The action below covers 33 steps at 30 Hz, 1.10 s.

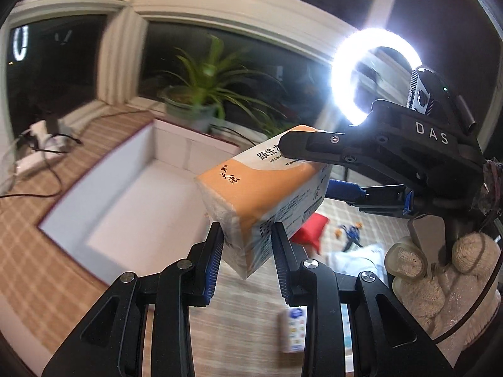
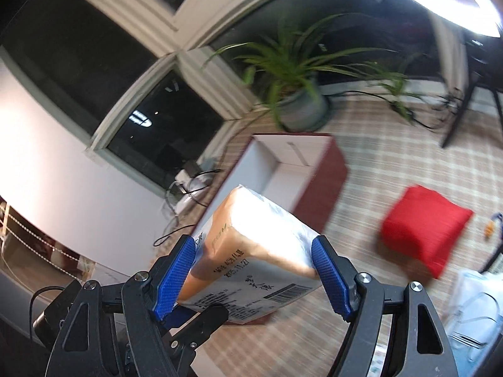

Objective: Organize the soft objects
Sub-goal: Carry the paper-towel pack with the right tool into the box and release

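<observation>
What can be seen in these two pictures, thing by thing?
tissue pack: one, orange and white, held in the air over the floor by both grippers.
open box: one, white inside, dark red outside, on the plaid mat beyond the pack.
red cushion: one, red, on the mat to the right of the box.
potted plant: one, green leaves, grey pot, behind the box by the window.
ring light: one, glowing white, near the window.
small carton: one, white and blue, on the mat; blurred.
left gripper: black, blue-padded fingers pressing the pack.
right gripper: same, clamped across the pack.
gloved hand: one, pale knit glove, holding the right gripper.
</observation>
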### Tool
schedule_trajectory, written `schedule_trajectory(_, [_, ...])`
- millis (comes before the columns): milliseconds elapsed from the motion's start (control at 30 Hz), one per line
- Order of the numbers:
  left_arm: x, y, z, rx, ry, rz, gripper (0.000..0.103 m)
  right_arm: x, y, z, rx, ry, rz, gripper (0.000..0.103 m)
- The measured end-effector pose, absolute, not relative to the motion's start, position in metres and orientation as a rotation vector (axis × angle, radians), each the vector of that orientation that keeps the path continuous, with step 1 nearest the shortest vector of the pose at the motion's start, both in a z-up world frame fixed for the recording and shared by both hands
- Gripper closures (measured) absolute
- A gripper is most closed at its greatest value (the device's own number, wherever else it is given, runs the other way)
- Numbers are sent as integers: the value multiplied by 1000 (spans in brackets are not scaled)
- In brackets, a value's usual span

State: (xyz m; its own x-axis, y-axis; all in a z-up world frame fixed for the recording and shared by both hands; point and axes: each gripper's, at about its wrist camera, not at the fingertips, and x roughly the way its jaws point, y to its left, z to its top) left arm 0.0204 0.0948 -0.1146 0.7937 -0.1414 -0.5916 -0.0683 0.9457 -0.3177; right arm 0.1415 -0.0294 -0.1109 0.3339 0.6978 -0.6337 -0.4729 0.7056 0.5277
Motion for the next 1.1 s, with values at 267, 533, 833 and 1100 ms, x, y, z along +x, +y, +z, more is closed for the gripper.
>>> schedule_trajectory(267, [19,152,-121,-375,658,34,73,147,45,-117,208,971,836,30])
schedule_trajectory(533, [29,184,-143,-412,731,39,73,160,80,-144,186,1023,801,30])
schedule_trajectory(833, [47,188,-160,-410,807,32,73,178,89,-166,177,1072,744,30])
schedule_trajectory(1100, [62,191,-170,-395,859,55,73,193,110,-180,115,1112,700,30])
